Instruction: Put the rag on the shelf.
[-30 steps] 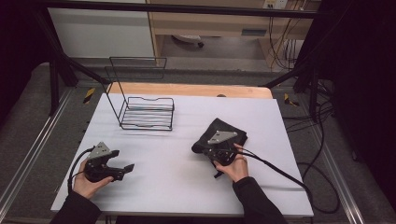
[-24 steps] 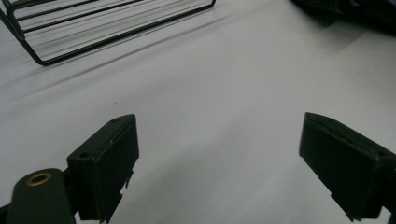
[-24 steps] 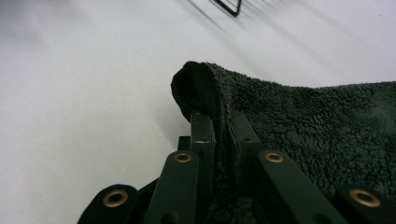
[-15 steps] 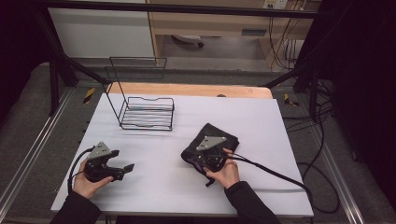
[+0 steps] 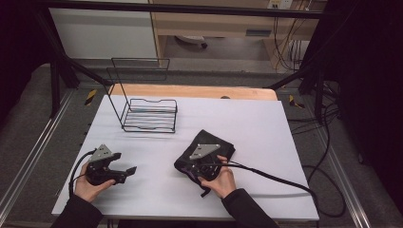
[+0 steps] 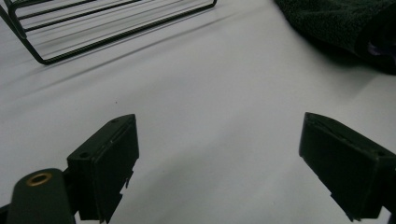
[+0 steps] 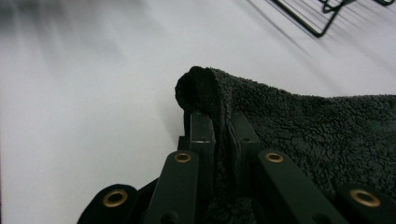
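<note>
A black fluffy towel (image 5: 215,144) lies crumpled on the white table (image 5: 266,128), right of the middle. My right gripper (image 5: 186,166) is shut on the towel's left edge; in the right gripper view the dark towel (image 7: 303,126) is pinched between the jaws, its hem sticking up past the tips. My left gripper (image 5: 129,172) rests low at the front left, wide open with nothing between its jaws. In the left gripper view its fingers (image 6: 109,161) stand far apart over bare table, with the towel (image 6: 336,18) at the top right.
A black wire rack (image 5: 147,111) stands at the back left of the table, its tall back leaning away. A wooden board (image 5: 190,91) runs along the table's far edge. A thick cable (image 5: 280,178) trails from my right gripper off to the right.
My right gripper has dragged the towel's edge leftward and toward the front, bunching the towel. The left gripper has stayed put and open.
</note>
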Action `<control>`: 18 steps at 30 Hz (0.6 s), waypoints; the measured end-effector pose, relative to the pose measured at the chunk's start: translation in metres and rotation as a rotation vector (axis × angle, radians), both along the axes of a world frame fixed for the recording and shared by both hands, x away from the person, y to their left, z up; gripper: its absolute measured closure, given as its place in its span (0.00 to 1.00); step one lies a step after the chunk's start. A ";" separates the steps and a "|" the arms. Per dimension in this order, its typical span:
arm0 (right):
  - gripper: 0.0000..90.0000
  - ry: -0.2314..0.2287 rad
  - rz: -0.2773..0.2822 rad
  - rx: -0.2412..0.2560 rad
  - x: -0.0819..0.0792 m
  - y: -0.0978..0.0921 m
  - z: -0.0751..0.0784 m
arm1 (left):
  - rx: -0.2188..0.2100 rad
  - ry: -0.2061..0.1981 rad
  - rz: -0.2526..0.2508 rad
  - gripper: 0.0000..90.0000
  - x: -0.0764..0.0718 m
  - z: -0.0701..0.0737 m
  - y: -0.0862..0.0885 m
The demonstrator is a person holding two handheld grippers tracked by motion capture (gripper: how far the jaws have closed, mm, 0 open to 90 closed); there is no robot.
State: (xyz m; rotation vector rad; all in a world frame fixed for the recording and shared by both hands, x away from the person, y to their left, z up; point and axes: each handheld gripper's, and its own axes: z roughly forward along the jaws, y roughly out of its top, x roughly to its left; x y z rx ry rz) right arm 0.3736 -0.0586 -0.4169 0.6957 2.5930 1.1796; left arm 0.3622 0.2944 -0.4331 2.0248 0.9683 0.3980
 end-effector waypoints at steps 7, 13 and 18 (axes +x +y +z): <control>0.93 0.012 0.049 0.007 -0.010 0.013 0.001 | 0.000 0.000 0.000 0.13 0.000 0.000 0.000; 0.92 0.030 0.105 0.001 -0.021 0.027 -0.004 | 0.001 0.000 -0.001 0.13 0.000 0.000 0.000; 0.91 0.043 0.116 -0.026 -0.022 0.031 -0.015 | 0.000 0.002 -0.001 0.13 0.000 0.000 0.000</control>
